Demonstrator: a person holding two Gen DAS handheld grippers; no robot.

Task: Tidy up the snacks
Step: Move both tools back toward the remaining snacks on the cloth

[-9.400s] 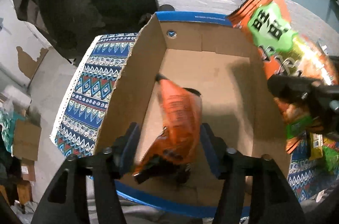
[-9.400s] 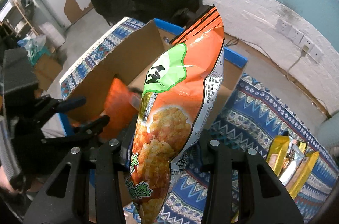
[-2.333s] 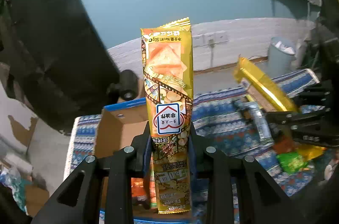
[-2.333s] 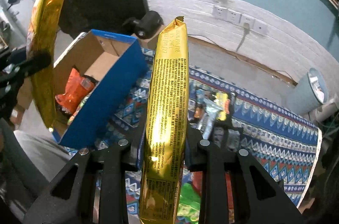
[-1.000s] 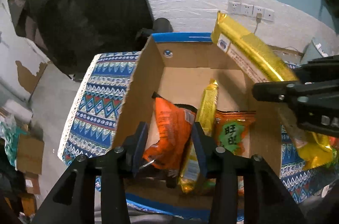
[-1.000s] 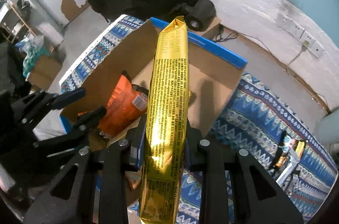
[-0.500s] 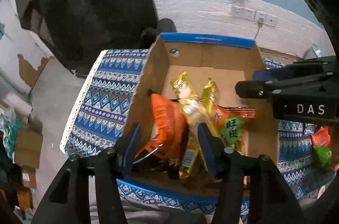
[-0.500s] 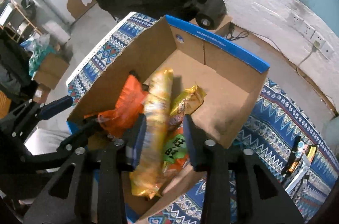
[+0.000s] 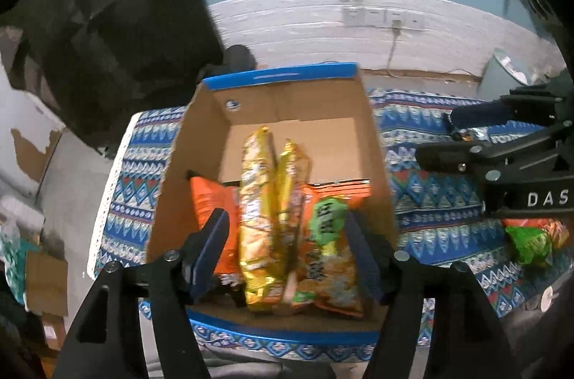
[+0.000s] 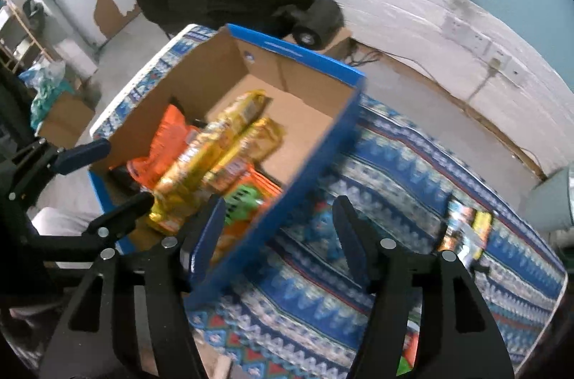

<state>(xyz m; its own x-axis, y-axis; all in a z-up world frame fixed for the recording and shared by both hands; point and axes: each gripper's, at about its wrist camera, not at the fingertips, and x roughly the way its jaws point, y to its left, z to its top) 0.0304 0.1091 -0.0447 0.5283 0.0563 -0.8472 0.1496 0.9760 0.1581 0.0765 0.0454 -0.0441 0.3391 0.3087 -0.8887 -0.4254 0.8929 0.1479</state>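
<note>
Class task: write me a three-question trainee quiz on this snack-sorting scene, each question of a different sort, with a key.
1. True or false: the left gripper is clamped on a packet.
2. Which packet in the cardboard box lies nearest its right wall? A) plain orange bag B) orange bag with the green label C) a gold packet
3. Fill in: the right gripper holds ____.

Key: 1 false, its jaws have just been opening and are open above the packets; 2 B; 3 nothing, its jaws have just opened.
</note>
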